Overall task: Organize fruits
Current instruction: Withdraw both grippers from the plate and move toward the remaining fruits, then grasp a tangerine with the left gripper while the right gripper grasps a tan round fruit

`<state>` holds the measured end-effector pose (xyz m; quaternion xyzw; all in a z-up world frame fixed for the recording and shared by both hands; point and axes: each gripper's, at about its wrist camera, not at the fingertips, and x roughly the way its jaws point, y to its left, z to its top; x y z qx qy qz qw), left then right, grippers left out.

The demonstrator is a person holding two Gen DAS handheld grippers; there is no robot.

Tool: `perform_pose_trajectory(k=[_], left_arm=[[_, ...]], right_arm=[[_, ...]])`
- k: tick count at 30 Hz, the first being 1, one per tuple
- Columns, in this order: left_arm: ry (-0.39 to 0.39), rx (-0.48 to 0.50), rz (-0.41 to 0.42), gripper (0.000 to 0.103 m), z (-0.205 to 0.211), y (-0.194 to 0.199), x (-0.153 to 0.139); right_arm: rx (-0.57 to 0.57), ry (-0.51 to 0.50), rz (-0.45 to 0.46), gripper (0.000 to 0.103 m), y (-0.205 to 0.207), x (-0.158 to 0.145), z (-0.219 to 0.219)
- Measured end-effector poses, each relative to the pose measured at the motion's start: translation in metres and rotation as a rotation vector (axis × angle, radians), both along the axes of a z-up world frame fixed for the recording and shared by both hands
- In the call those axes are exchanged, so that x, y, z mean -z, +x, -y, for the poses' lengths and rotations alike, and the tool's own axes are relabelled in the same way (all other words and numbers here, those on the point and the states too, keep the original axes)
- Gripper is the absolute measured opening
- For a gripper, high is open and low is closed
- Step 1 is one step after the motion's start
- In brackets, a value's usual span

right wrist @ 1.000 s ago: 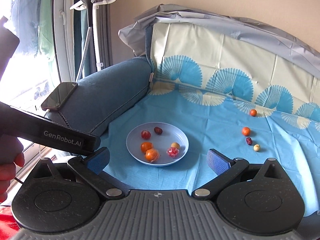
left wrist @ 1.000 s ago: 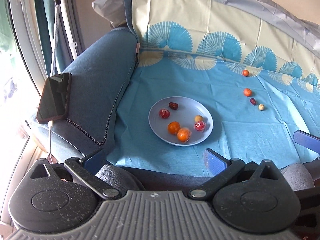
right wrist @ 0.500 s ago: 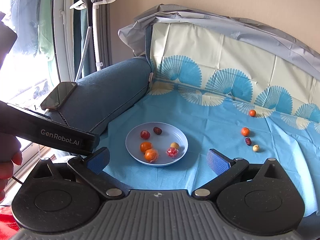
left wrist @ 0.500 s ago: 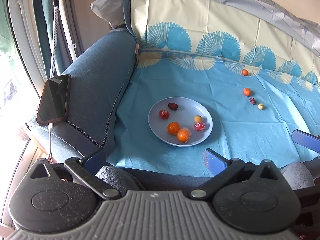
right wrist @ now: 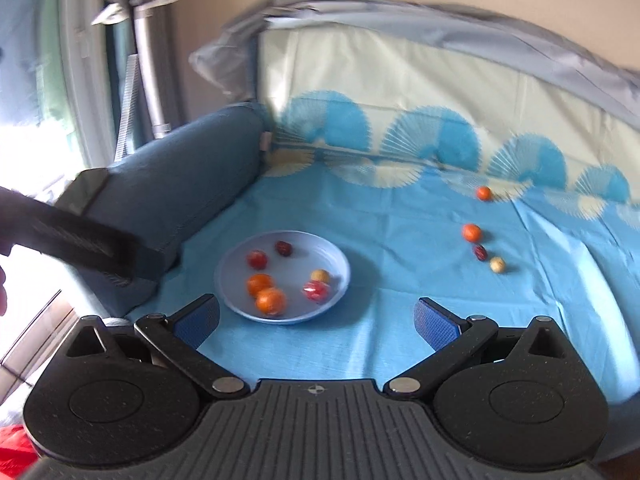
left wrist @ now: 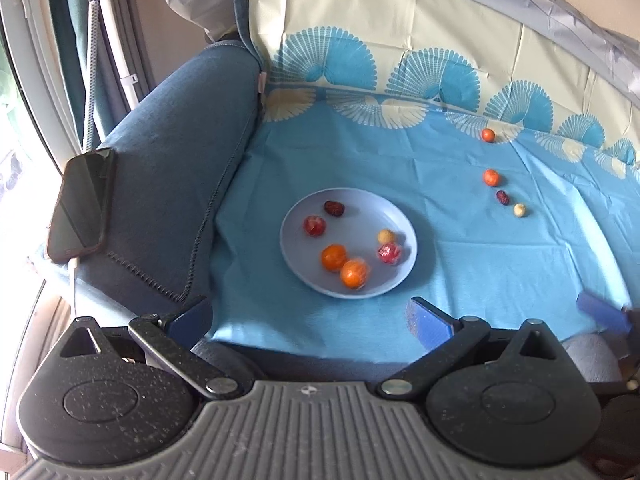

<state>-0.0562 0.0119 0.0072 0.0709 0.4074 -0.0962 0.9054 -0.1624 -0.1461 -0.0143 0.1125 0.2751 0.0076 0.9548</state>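
Both tongs (left wrist: 310,314) (right wrist: 316,316) gape wide — empty — before plate (right wrist: 240,258).

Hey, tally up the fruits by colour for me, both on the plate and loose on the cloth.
Orange: 4
Bright red: 2
Dark red: 2
Pale beige: 2
Total: 10, six on the plate and four loose on the cloth.

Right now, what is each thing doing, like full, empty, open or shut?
Left claw: open, holding nothing.
Right claw: open, holding nothing.
Plate: upright on the blue cloth, six fruits inside.
Four loose fruits: lying on the cloth, off the plate.
Phone: screen dark, resting on the armrest.
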Motion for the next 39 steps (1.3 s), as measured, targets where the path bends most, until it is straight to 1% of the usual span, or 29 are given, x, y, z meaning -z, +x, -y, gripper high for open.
perform_pose_trajectory(k=[5,9,13,15,17,20,21,22,23,24,25,27,28,29,31,33,34,36,39], left_arm=[[0.046,0.027,-0.02,0.103,0.033,0.028,0.001],[0.072,0.058,-0.049,0.103,0.07,0.056,0.01],[0.088,0.081,-0.077,0.103,0.113,0.093,0.023],[0.096,0.096,-0.087,0.103,0.137,0.113,0.031],[0.104,0.111,-0.09,0.103,0.161,0.134,0.04],[0.111,0.134,-0.085,0.103,0.197,0.167,0.055],[0.11,0.143,-0.077,0.103,0.208,0.177,0.06],[0.113,0.152,-0.072,0.103,0.22,0.189,0.067],[0.116,0.162,-0.069,0.103,0.234,0.201,0.074],[0.117,0.174,-0.067,0.103,0.247,0.214,0.082],[0.116,0.186,-0.066,0.103,0.261,0.226,0.09],[0.111,0.217,-0.078,0.103,0.291,0.25,0.106],[0.096,0.237,-0.087,0.103,0.305,0.26,0.114],[0.076,0.265,-0.096,0.103,0.32,0.269,0.122],[0.054,0.312,-0.115,0.103,0.349,0.283,0.14],[0.068,0.344,-0.144,0.103,0.378,0.292,0.157],[0.073,0.366,-0.155,0.103,0.39,0.296,0.163],[0.089,0.396,-0.152,0.103,0.408,0.3,0.174],[0.108,0.399,-0.158,0.103,0.426,0.31,0.187]], right_arm=[[0.136,0.067,-0.071,0.102,0.023,0.035,0.041],[0.291,0.073,-0.103,0.102,0.054,0.07,0.087],[0.441,0.086,-0.128,0.102,0.103,0.113,0.144],[0.49,0.07,-0.141,0.102,0.135,0.136,0.169],[0.528,0.056,-0.145,0.102,0.165,0.158,0.19],[0.541,0.048,-0.173,0.101,0.209,0.187,0.213],[0.536,0.049,-0.175,0.099,0.221,0.196,0.218],[0.524,0.046,-0.175,0.089,0.232,0.204,0.221],[0.512,0.034,-0.178,0.069,0.242,0.212,0.224],[0.509,0.02,-0.191,0.065,0.248,0.22,0.226],[0.509,0.019,-0.168,0.067,0.25,0.223,0.228],[0.51,0.006,-0.151,0.054,0.251,0.223,0.232],[0.516,-0.008,-0.149,0.044,0.252,0.224,0.236],[0.533,-0.013,-0.155,0.044,0.248,0.222,0.24],[0.609,-0.007,-0.171,0.041,0.241,0.223,0.257],[0.658,0.032,-0.176,0.041,0.236,0.227,0.271],[0.665,0.047,-0.171,0.041,0.235,0.227,0.273],[0.663,0.016,-0.178,0.041,0.238,0.228,0.268],[0.67,0.001,-0.18,0.041,0.24,0.229,0.264]])
